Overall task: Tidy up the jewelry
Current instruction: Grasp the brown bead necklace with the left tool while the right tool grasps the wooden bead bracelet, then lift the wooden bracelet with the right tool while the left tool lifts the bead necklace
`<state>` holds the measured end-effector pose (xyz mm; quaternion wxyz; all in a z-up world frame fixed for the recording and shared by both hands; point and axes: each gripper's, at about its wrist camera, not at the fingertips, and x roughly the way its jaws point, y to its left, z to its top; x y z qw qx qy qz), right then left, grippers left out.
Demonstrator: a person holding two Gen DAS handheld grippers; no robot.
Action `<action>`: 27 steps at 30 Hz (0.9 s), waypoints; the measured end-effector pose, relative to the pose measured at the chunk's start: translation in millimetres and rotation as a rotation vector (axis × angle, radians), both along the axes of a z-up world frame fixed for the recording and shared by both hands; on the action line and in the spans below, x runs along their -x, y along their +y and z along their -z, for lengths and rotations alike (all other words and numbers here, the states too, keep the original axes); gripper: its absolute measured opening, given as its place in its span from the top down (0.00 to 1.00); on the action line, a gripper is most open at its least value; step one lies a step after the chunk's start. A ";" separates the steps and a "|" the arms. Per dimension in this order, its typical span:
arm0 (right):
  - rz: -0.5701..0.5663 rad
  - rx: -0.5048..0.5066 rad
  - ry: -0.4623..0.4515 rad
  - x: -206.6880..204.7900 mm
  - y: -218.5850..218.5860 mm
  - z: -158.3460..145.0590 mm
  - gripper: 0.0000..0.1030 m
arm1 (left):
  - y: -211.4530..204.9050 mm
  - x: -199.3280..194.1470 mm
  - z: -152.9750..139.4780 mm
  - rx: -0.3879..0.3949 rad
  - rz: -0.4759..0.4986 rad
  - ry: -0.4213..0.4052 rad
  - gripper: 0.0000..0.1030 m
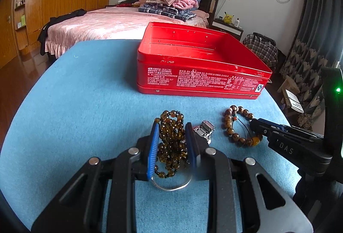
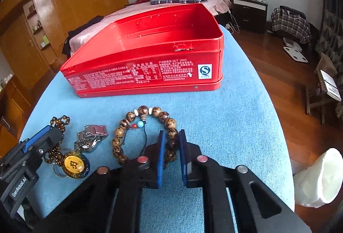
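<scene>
Left wrist view, left gripper (image 1: pixel 171 125): jaws narrowed around a heap of dark amber beads, the necklace (image 1: pixel 171 142); the blue pads (image 1: pixel 152 153) flank the heap on both sides, and whether they press it cannot be told.
Necklace pendant (image 2: pixel 74 165): round, yellow-centred, lying flat on the cloth near the left gripper body.
Silver ring (image 1: pixel 171 186): thin loop lying just behind the heap, between the finger bases.
Metal watch band (image 1: pixel 203 130): just right of the left gripper's right finger, on the cloth.
Right gripper (image 2: pixel 171 133): jaws narrow, straddling the right side of the brown bead bracelet (image 2: pixel 145 125); beads sit between the pads, contact not resolvable.
Bracelet: a ring lying flat, right of the watch band, with a cord and red and turquoise beads inside the loop.
Red tin (image 1: pixel 201 65): open, lidless, far of all the jewelry, set toward the far right of the table; interior bare.
Blue tablecloth (image 1: pixel 85 93): wide bare area at left and between jewelry and tin.
Table edges: right edge falls close beside the tin's right corner; far edge runs just behind the tin.
</scene>
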<state>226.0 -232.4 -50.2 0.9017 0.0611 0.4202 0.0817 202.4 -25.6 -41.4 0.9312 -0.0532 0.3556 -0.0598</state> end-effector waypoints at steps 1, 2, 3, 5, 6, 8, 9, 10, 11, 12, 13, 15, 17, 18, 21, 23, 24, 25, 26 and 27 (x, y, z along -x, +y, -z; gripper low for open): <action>-0.004 -0.002 -0.002 1.3 0.3 -0.2 0.89 | -0.2 0.2 -0.4 0.000 0.001 -0.001 0.77; -0.008 -0.003 -0.004 3.1 0.5 -0.7 0.89 | -0.4 0.4 -0.9 -0.001 0.002 -0.002 0.77; -0.008 -0.006 -0.007 5.7 0.3 -1.3 0.89 | -0.8 0.9 -1.3 -0.002 0.002 -0.003 0.77; -0.011 -0.014 -0.005 10.0 -1.0 -2.3 0.89 | -1.8 1.6 -1.8 -0.003 0.003 -0.005 0.77; -0.012 -0.018 -0.001 14.0 -1.9 -2.1 0.89 | -2.1 2.0 -1.8 -0.003 0.003 -0.006 0.77; -0.015 -0.023 0.004 18.8 -3.8 0.0 0.89 | -2.6 2.6 -1.1 -0.004 0.005 -0.005 0.77; -0.016 -0.023 0.006 20.3 -4.2 1.0 0.89 | -2.7 2.4 -0.7 -0.004 0.005 -0.004 0.77; -0.016 -0.026 0.003 21.3 -5.0 1.3 0.89 | -3.6 2.7 0.6 -0.005 0.006 0.000 0.77; -0.015 -0.030 0.006 20.7 -5.8 1.7 0.88 | -3.8 2.7 1.5 -0.005 0.007 0.002 0.77; -0.016 -0.030 0.006 19.9 -5.7 2.1 0.88 | -4.0 2.7 2.2 -0.005 0.008 0.005 0.77; -0.018 -0.026 0.005 18.1 -5.0 1.9 0.88 | -4.0 3.2 2.9 -0.006 0.009 0.007 0.77; -0.018 -0.021 0.004 17.1 -3.3 1.8 0.88 | -3.7 3.9 3.6 -0.010 0.009 0.008 0.77; -0.018 -0.025 0.003 16.8 -2.9 1.8 0.88 | -3.6 5.2 4.3 -0.011 0.008 0.011 0.77; -0.018 -0.031 0.003 17.1 -3.0 1.7 0.89 | -3.3 5.4 4.2 -0.012 0.008 0.011 0.77; -0.015 -0.045 0.001 20.7 -6.0 -0.1 0.89 | -2.2 6.5 4.1 -0.011 0.007 0.011 0.77; -0.009 -0.056 -0.014 26.7 -9.2 -4.6 0.89 | -1.6 6.9 1.9 -0.006 0.007 0.009 0.77; -0.008 -0.057 -0.022 29.3 -9.5 -7.0 0.89 | -1.4 7.7 0.0 -0.006 0.009 0.005 0.77; -0.008 -0.056 -0.034 32.1 -10.2 -11.9 0.89 | -1.0 8.6 -1.3 -0.006 0.009 0.002 0.78; -0.010 -0.056 -0.041 34.3 -10.4 -15.6 0.89 | -0.5 9.6 -3.7 -0.002 0.010 -0.002 0.78; -0.014 -0.054 -0.052 37.4 -10.5 -21.2 0.89 | 0.3 11.3 -6.3 0.004 0.011 -0.007 0.79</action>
